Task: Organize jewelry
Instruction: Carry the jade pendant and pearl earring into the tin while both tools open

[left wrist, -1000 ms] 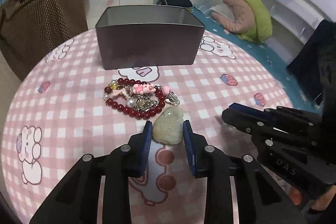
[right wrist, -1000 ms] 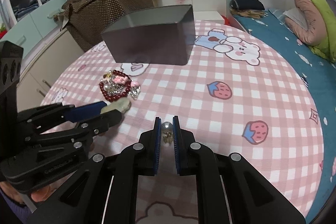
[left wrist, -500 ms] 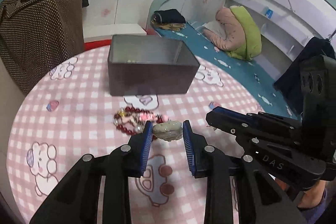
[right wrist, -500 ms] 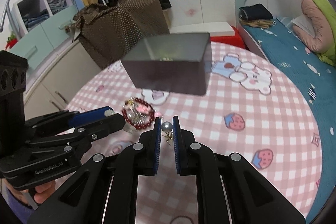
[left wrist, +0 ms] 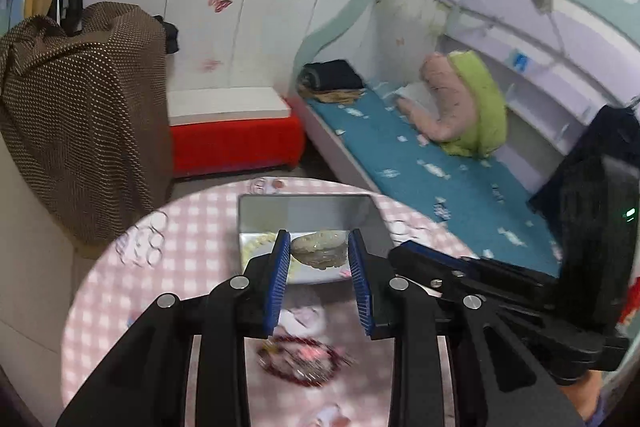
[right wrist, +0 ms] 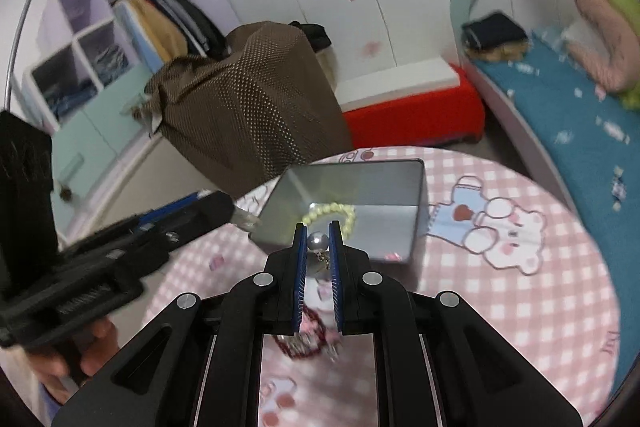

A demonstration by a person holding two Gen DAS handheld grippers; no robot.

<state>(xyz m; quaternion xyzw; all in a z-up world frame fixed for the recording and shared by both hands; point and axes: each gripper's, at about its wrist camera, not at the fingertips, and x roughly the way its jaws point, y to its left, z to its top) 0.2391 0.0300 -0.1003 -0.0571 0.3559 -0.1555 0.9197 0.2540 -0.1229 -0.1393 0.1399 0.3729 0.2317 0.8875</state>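
Observation:
My left gripper (left wrist: 319,253) is shut on a pale green jade pendant (left wrist: 320,253) and holds it in the air above the open grey metal box (left wrist: 256,211). My right gripper (right wrist: 318,241) is shut on a pearl earring (right wrist: 318,241) with a small gold charm hanging below it, above the near edge of the same box (right wrist: 416,187). A pale yellow bead bracelet (right wrist: 332,213) lies inside the box. A red bead bracelet with pink charms (left wrist: 304,361) lies on the table below both grippers and also shows in the right wrist view (right wrist: 308,341).
The round table (right wrist: 520,287) has a pink checked cloth with bear prints. A brown dotted covered object (left wrist: 80,115) stands beyond its left side, a red bench (left wrist: 236,143) behind it, a bed with a teal mattress (left wrist: 440,179) on the right.
Both grippers have risen and moved forward with their items, from low over the table to above the box. The box's inside and the yellow bracelet now show.

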